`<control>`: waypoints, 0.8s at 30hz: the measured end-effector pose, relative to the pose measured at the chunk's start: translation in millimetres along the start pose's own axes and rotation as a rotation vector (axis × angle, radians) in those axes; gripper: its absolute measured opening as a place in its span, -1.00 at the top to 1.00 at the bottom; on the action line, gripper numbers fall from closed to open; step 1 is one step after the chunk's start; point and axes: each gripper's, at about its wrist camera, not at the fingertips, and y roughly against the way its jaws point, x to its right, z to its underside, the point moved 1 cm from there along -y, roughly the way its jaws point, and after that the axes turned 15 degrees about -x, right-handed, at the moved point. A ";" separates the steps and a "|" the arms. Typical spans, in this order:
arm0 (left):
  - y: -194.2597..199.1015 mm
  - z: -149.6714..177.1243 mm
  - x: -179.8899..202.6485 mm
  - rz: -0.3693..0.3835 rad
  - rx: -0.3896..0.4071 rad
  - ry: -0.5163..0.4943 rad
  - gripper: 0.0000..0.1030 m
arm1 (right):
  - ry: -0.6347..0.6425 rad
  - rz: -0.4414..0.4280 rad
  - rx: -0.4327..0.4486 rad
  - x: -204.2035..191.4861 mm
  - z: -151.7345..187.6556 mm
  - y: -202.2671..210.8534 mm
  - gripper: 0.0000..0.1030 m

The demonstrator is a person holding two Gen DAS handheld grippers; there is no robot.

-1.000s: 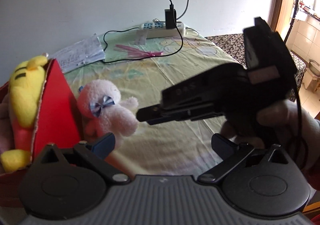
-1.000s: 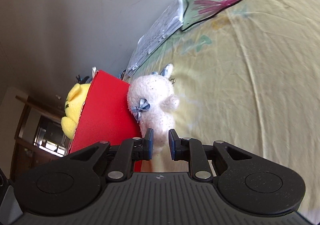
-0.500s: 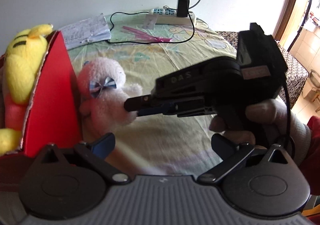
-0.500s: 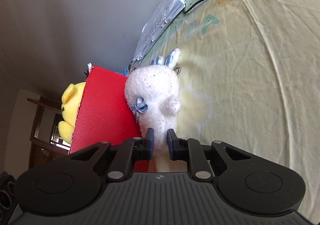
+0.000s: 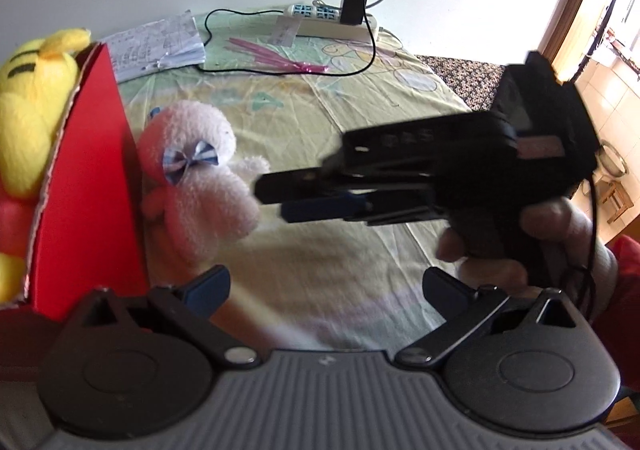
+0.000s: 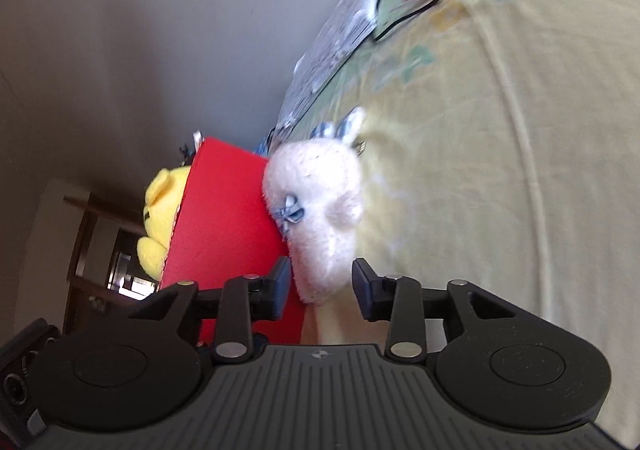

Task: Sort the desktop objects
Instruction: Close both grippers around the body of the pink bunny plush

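A pale pink plush toy [image 5: 196, 178] with a blue checked bow leans against the outer wall of a red box [image 5: 92, 178] on the cloth-covered table. A yellow plush [image 5: 32, 106] lies inside the box. My right gripper [image 5: 272, 199] comes in from the right, its tips level with the pink plush's arm, just clear of it. In the right wrist view that gripper [image 6: 320, 280] is open, and the lower end of the pink plush [image 6: 320, 210] sits loosely between the fingers beside the red box [image 6: 224, 222]. My left gripper [image 5: 326, 284] is wide open and holds nothing.
At the back are a white power strip [image 5: 320, 20] with a black charger, a looping black cable [image 5: 372, 50], a stack of printed papers [image 5: 160, 42] and pink strips [image 5: 276, 58]. The table's right edge [image 5: 452, 90] drops to a patterned cloth. A hand [image 5: 560, 226] grips the right tool.
The right gripper's fingers, close together around the pink plush before, have spread apart. That gripper has drawn back to the right, leaving the plush against the red box.
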 end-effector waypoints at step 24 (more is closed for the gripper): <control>2.0 4.0 -20.6 0.180 -0.029 0.106 -0.95 | -0.158 0.067 0.007 15.6 84.5 60.2 0.57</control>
